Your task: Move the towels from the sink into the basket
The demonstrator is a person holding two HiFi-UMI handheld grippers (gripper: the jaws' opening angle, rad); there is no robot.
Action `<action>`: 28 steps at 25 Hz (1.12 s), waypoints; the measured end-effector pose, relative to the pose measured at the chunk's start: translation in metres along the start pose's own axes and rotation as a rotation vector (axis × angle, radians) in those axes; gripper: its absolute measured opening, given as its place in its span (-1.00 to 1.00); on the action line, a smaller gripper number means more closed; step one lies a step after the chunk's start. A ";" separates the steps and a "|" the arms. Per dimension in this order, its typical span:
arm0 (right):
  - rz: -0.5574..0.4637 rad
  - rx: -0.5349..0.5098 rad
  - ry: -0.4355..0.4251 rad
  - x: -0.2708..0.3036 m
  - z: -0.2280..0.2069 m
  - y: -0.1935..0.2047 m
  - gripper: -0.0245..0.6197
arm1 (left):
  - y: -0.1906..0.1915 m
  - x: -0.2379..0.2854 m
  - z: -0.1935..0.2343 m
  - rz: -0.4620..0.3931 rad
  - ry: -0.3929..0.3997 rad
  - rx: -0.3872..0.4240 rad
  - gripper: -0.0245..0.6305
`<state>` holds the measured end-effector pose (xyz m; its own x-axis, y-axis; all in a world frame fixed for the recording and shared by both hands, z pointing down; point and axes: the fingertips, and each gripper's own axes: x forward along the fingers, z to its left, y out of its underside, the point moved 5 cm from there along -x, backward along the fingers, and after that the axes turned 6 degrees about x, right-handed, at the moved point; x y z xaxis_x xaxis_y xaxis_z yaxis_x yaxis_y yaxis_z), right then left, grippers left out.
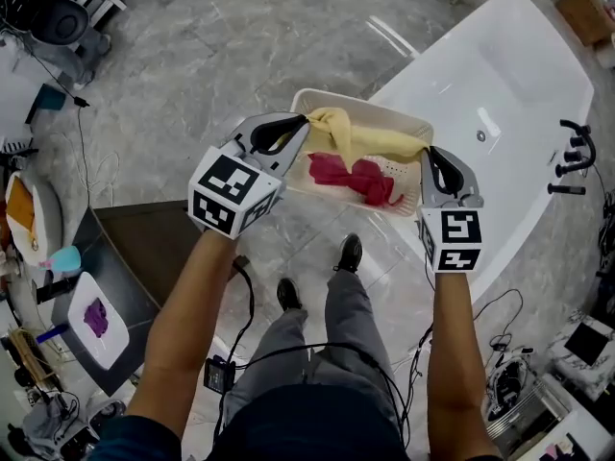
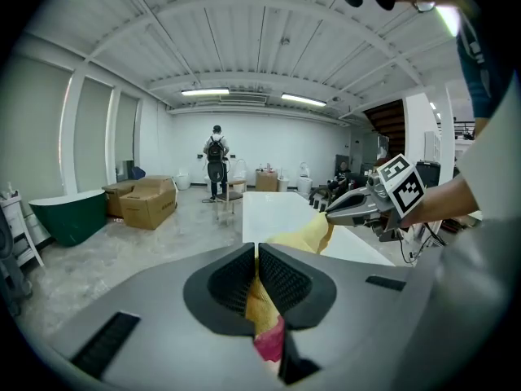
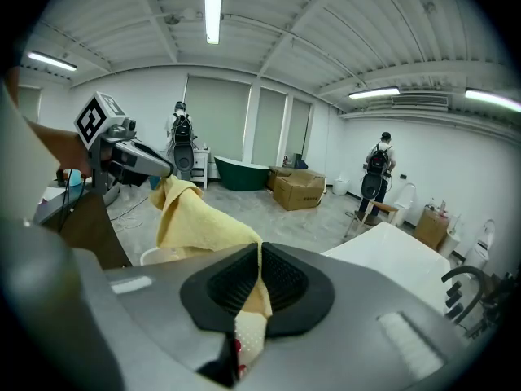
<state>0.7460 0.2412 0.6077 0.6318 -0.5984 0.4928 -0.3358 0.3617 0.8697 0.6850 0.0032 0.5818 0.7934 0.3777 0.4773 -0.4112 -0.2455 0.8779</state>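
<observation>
Yellow towel (image 1: pixel 370 142) is held stretched between the two grippers, above the white basket (image 1: pixel 306 95); one end is pinched by the left gripper (image 1: pixel 306 119) over the basket's left corner, the other end by the right gripper (image 1: pixel 429 154) over its right edge; both pairs of jaws are closed on the cloth, as is seen in each gripper view, where the yellow fabric is pressed between them. A red towel (image 1: pixel 354 177) is already lying inside the basket, toward its near edge; the basket is standing on the floor (image 1: pixel 240 46), just beside the rim of the white tub (image 1: pixel 500 75); in the part of the tub that shows, no other towel is seen. The step in hand is judged to be the placing of the yellow towel into the basket; for the next move the towel has to be lowered inside the walls, and then both jaws have to be opened, so that no corner is left hanging over the rim.
</observation>
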 end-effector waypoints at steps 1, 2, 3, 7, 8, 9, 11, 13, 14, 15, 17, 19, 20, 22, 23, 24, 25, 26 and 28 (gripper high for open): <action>0.005 0.004 -0.002 0.005 -0.002 0.005 -0.85 | 0.005 0.007 0.001 0.007 0.002 -0.004 -0.86; 0.011 0.007 -0.005 0.011 -0.004 0.010 -0.85 | 0.010 0.014 0.001 0.015 0.004 -0.009 -0.86; 0.020 0.010 -0.007 0.016 -0.007 0.015 -0.85 | 0.015 0.020 0.002 0.023 0.006 -0.015 -0.86; 0.057 0.018 -0.018 0.035 -0.017 0.038 -0.85 | 0.035 0.046 0.002 0.057 0.014 -0.033 -0.86; 0.067 0.018 -0.021 0.039 -0.019 0.043 -0.85 | 0.039 0.052 0.002 0.064 0.016 -0.038 -0.86; 0.077 0.017 -0.024 0.044 -0.021 0.048 -0.85 | 0.044 0.058 0.003 0.071 0.017 -0.043 -0.86; 0.096 0.012 -0.032 0.054 -0.025 0.058 -0.85 | 0.053 0.069 0.004 0.085 0.018 -0.051 -0.86; 0.114 0.009 -0.039 0.062 -0.029 0.067 -0.85 | 0.061 0.080 0.005 0.100 0.022 -0.056 -0.86; 0.122 0.008 -0.042 0.066 -0.031 0.071 -0.85 | 0.065 0.084 0.005 0.109 0.024 -0.057 -0.86; 0.132 0.008 -0.047 0.069 -0.032 0.076 -0.85 | 0.069 0.089 0.005 0.118 0.027 -0.058 -0.86; 0.153 0.005 -0.058 0.077 -0.033 0.083 -0.85 | 0.078 0.097 0.006 0.136 0.032 -0.062 -0.86; 0.174 0.001 -0.069 0.083 -0.032 0.090 -0.84 | 0.086 0.104 0.007 0.154 0.035 -0.068 -0.86; 0.185 -0.001 -0.074 0.086 -0.032 0.093 -0.84 | 0.089 0.106 0.007 0.162 0.037 -0.070 -0.86; 0.205 -0.002 -0.084 0.091 -0.030 0.099 -0.84 | 0.095 0.110 0.007 0.178 0.039 -0.072 -0.86; 0.214 -0.002 -0.087 0.093 -0.030 0.101 -0.84 | 0.098 0.112 0.007 0.184 0.040 -0.073 -0.86; 0.222 -0.001 -0.090 0.095 -0.029 0.104 -0.83 | 0.101 0.114 0.006 0.190 0.040 -0.072 -0.86; 0.231 -0.002 -0.092 0.097 -0.029 0.106 -0.83 | 0.103 0.116 0.006 0.196 0.038 -0.072 -0.86; 0.239 -0.004 -0.093 0.098 -0.029 0.108 -0.83 | 0.105 0.117 0.006 0.201 0.036 -0.072 -0.86; 0.254 -0.009 -0.095 0.099 -0.029 0.111 -0.83 | 0.108 0.119 0.006 0.213 0.032 -0.074 -0.85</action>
<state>0.7910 0.2429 0.7520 0.4592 -0.5517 0.6963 -0.4686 0.5155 0.7175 0.7377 0.0162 0.7330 0.6712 0.3527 0.6519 -0.6005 -0.2568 0.7572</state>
